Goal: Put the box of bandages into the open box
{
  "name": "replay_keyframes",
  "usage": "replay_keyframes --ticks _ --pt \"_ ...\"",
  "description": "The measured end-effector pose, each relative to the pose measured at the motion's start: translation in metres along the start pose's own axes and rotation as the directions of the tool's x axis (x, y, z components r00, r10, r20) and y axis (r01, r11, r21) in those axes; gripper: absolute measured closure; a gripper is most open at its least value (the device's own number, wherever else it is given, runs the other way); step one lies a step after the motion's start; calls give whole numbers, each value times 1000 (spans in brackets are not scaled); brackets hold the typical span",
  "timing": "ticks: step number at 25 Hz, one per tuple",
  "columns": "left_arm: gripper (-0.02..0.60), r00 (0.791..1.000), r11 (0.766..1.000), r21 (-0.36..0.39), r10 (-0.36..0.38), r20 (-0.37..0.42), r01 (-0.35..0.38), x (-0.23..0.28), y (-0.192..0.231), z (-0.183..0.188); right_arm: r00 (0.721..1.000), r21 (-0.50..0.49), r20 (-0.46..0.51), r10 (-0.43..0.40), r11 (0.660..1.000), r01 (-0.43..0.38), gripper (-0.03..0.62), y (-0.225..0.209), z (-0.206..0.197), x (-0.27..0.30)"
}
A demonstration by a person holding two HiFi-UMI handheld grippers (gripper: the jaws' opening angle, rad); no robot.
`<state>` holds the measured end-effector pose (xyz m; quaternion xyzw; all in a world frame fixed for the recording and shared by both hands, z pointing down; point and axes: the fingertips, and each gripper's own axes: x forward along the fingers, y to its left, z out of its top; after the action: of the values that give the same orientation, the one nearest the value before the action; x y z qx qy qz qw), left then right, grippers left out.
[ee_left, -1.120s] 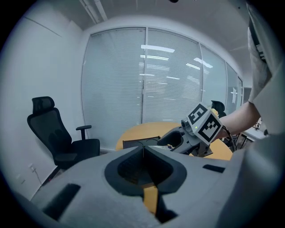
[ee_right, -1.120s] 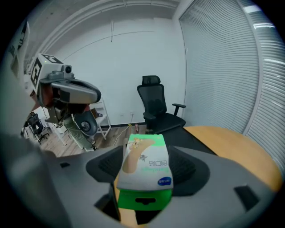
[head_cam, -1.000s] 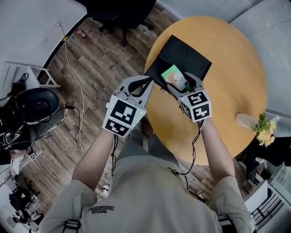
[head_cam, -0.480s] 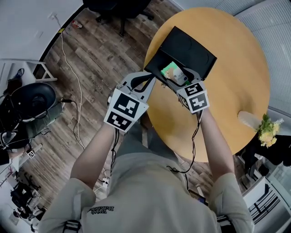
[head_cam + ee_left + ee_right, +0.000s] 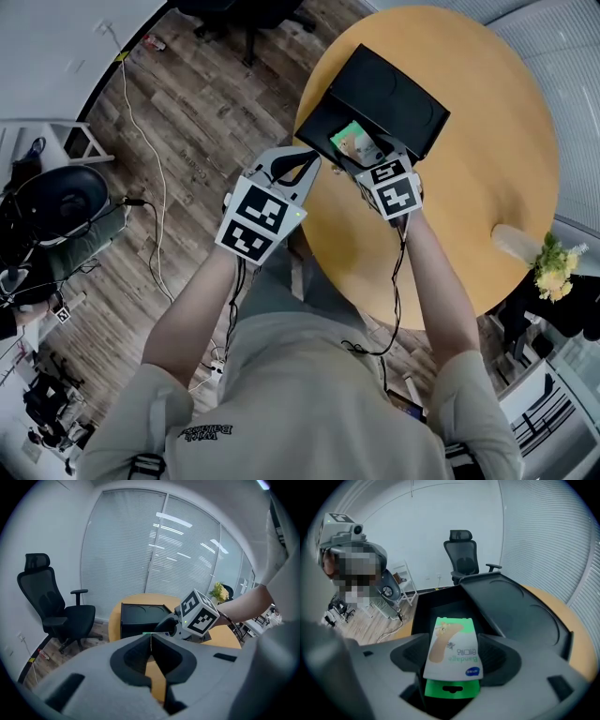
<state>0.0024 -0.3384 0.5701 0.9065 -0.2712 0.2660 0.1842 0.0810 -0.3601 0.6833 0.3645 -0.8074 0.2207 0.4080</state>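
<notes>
A round, light-brown wooden table (image 5: 487, 141) lies ahead of two hand-held grippers, seen steeply from above. On it, directly in front of the right gripper (image 5: 361, 155), sits a black rectangular box (image 5: 389, 89). Its lid is swung open to the far side and right of the jaws, and its dark cavity lies beneath them. The left gripper (image 5: 302, 167), grey and carrying a cube of square markers, hangs at the table's edge, just to the left of the right gripper. Its jaws are pressed fully together with nothing between them. The right gripper's jaws are spread just far enough to clamp the sides of a small, flat white-and-green cardboard box of bandages (image 5: 451, 639). This box shows a tan plaster strip on its face and a green hang tab at the end nearest the gripper's camera. The box of bandages points forward from the jaws, over the black rectangular box's open cavity. Whether it touches the bottom cannot be told.
</notes>
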Motion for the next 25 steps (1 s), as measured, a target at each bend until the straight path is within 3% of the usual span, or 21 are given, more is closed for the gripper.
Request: replay_keyframes --ticks 18,25 --pt "558 1000 1000 7 5 -13 -5 -6 -3 -6 999 39 -32 -38 998 40 261 -3 0 -3" --pt "558 999 998 50 45 23 -46 -23 2 13 994 71 60 -92 994 88 261 -5 23 -34"
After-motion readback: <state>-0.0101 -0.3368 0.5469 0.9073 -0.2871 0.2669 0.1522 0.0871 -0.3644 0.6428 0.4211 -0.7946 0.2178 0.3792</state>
